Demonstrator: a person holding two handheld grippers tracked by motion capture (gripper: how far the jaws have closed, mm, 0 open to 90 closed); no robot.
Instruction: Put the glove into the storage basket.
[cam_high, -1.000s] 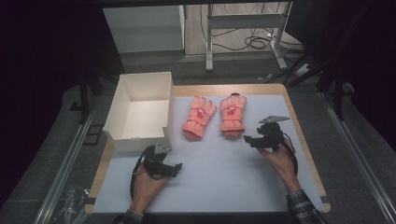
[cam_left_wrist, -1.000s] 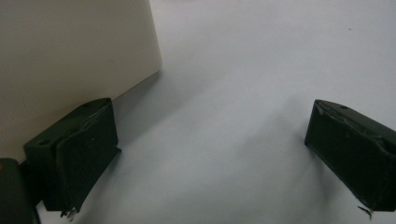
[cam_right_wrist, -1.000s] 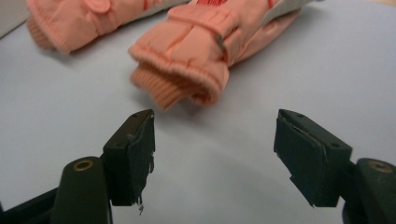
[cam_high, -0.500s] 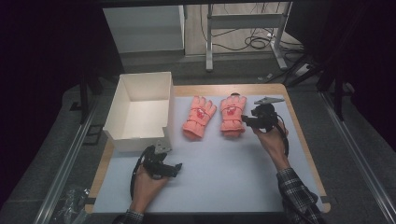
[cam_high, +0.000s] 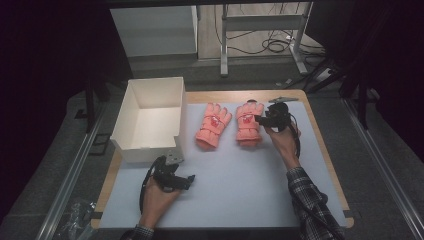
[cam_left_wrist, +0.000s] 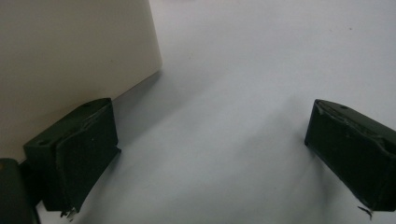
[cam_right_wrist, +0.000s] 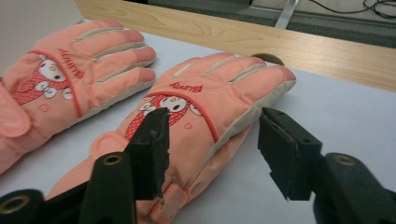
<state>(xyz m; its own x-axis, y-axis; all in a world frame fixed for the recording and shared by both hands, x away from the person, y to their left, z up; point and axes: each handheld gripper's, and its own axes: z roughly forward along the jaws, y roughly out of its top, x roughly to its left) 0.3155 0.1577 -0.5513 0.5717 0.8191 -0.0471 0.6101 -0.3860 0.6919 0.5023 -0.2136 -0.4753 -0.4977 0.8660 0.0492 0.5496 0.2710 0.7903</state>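
Jaws of the right gripper (cam_right_wrist: 212, 154) stand partly open, having just been opening a little after closing, and they straddle the outer edge of the right-hand pink glove (cam_right_wrist: 205, 112) without pressing on it; nothing is held. That glove lies flat on the pale mat directly under the gripper, its twin, the left-hand pink glove (cam_right_wrist: 70, 79), just beyond it on the gripper's left. My worry is a shallow bite: closing here could catch only the padded side seam (soft, slippery stuff), so the glove might slide out or drag along the mat. Further off, the left gripper (cam_high: 175, 177) rests wide open and empty beside the white box (cam_high: 150, 120). The glove's cuff is hidden behind the jaws, and the high view is too small to show any contact.
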